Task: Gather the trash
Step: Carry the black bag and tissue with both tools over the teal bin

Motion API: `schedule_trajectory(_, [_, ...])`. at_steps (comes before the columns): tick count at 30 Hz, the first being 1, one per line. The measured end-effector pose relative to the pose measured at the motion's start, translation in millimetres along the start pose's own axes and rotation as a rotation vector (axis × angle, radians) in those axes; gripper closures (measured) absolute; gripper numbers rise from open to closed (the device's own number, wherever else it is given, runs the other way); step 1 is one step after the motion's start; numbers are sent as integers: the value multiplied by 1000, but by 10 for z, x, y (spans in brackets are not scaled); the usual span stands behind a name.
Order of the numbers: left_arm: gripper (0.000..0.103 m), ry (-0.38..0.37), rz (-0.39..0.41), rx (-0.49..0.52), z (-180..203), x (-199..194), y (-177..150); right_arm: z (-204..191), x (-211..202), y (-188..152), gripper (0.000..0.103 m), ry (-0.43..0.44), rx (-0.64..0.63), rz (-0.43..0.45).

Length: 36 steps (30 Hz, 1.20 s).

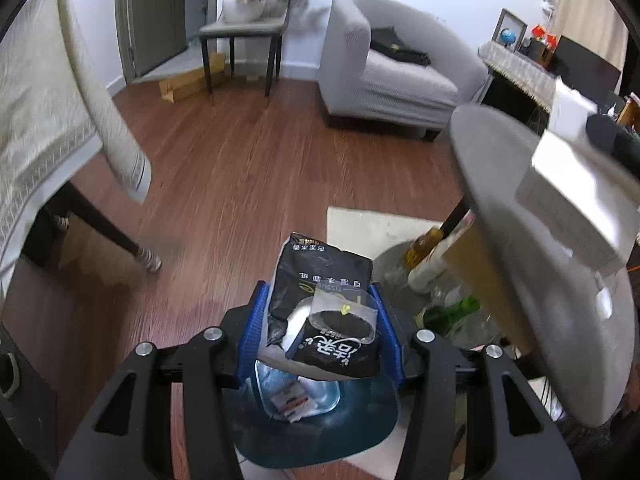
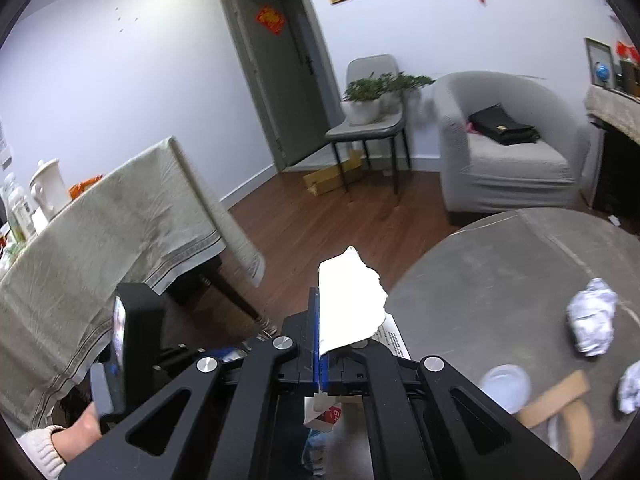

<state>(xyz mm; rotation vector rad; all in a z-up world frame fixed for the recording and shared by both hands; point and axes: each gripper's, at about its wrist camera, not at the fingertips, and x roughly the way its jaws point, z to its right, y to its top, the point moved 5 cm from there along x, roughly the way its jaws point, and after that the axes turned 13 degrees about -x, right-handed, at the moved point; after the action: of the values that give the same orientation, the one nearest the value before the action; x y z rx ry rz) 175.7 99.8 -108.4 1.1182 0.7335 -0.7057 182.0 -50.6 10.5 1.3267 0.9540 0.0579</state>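
Observation:
My left gripper (image 1: 320, 320) is shut on a crumpled black tissue packet (image 1: 320, 300) and holds it above a blue bin (image 1: 360, 424) that has wrappers inside. My right gripper (image 2: 320, 320) is shut on a torn white paper scrap (image 2: 348, 300), held over the edge of the round grey table (image 2: 480, 280). On that table lie two crumpled paper balls (image 2: 592, 320) (image 2: 630, 386), a white lid (image 2: 506, 386) and a brown cardboard strip (image 2: 560, 400). The left gripper's body (image 2: 132, 340) shows at the lower left of the right wrist view.
A cloth-covered dining table (image 2: 100, 248) stands on the left. The round table's underside (image 1: 540, 260) hangs close on the right of the left wrist view, with bottles (image 1: 448, 316) on the floor beneath. A grey armchair (image 2: 508, 144) and a chair with plants (image 2: 372, 120) stand at the back.

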Motion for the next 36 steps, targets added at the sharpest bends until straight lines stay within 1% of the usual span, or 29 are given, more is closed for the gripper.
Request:
schedule_trajectory(3, [50,12,-23,-5,-131,43,-104,-163,139,-37,103,18,-17,-27])
schedule_trajectory(8, [50,30,-70,-30,-345,158,-266,-314,349,-155,103,37,-22,-81])
schedule_trajectory(11, [49,59,-92,-16,-402,242,-343,-388,457,-231,103,44,-29,-119])
schedule_trajectory(14, [47,60,-112,-11,-424,303,-385,-466,535,-287,103,50,-40,-144])
schedule_trajectory(16, [40,59,-123,-13,-439,317,-425,-496,572,-322,103,52,-41,-161])
schedule_trajectory(18, [34,59,-119,-9,-439,312,-432,-527,621,-361,103,59,-42,-178])
schedule_trajectory(20, [32,63,-114,2,-438,276,-439,-564,666,-384,103,63,-46,-189])
schedule_trajectory(24, [32,73,-96,-1,-488,191,-417,-615,756,-417,103,71,-49,-207])
schedule_trajectory(27, [32,72,-69,-29,-555,83,-357,-630,834,-462,103,75,-52,-231])
schedule_trajectory(32, [32,80,16,-82,-686,-184,-214,-721,987,-563,103,82,-71,-280])
schedule_trajectory(36, [32,79,49,-115,-774,-325,-142,-784,1113,-671,103,89,-89,-320])
